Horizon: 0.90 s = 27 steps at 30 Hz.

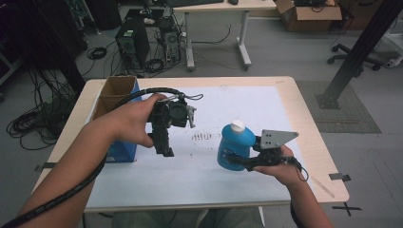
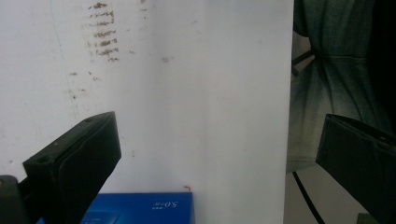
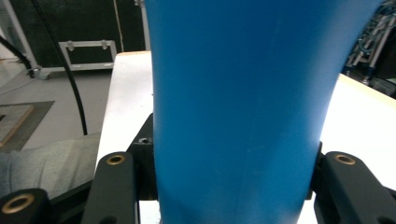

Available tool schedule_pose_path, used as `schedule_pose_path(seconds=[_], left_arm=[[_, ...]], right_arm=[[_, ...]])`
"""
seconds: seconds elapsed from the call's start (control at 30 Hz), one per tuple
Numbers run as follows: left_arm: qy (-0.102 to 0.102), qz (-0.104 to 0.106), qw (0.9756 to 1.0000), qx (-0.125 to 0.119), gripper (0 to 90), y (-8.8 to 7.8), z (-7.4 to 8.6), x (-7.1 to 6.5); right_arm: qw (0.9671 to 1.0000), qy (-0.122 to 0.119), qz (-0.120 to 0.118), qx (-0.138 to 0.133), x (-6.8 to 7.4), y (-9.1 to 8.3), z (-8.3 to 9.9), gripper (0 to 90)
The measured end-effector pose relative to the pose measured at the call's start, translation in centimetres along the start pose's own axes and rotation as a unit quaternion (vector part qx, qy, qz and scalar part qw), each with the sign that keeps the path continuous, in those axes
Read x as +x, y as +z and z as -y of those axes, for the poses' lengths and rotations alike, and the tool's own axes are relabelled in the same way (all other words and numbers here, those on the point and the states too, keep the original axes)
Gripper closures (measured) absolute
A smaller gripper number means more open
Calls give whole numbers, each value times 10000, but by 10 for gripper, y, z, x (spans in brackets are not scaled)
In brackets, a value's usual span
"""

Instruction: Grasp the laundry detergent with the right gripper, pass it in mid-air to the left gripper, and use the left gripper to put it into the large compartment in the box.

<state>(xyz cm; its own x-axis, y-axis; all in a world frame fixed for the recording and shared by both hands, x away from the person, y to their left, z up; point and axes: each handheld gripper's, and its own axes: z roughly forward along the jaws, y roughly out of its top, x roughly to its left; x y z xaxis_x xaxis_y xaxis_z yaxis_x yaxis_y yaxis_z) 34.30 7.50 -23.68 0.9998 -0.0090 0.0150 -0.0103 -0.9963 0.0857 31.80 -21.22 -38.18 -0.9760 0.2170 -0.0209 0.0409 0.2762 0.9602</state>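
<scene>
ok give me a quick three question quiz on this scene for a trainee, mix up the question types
1. True or false: the right gripper is clamped on the blue bottle.
2. Multiple choice: the left gripper is A) holding the bottle's white cap, B) open over the white mat with nothing between its jaws, C) inside the cardboard box.
3. Short answer: what stands at the table's left edge, beside the person's left hand?

Key: 1 true. 2 B. 3 An open cardboard box with blue sides.
</scene>
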Motion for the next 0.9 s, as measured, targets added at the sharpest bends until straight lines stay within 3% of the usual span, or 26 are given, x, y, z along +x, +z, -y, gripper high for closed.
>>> schedule_pose_path(seconds=[0.37, 0.9], left_arm=[[21, 25, 10000, 11, 2, 1, -3, 0], [46, 83, 9999, 56, 2, 5, -8, 0]], right_arm=[[9988, -201, -434, 105, -3, 10, -7, 452], [9949, -366, -936, 102, -4, 43, -6, 452]])
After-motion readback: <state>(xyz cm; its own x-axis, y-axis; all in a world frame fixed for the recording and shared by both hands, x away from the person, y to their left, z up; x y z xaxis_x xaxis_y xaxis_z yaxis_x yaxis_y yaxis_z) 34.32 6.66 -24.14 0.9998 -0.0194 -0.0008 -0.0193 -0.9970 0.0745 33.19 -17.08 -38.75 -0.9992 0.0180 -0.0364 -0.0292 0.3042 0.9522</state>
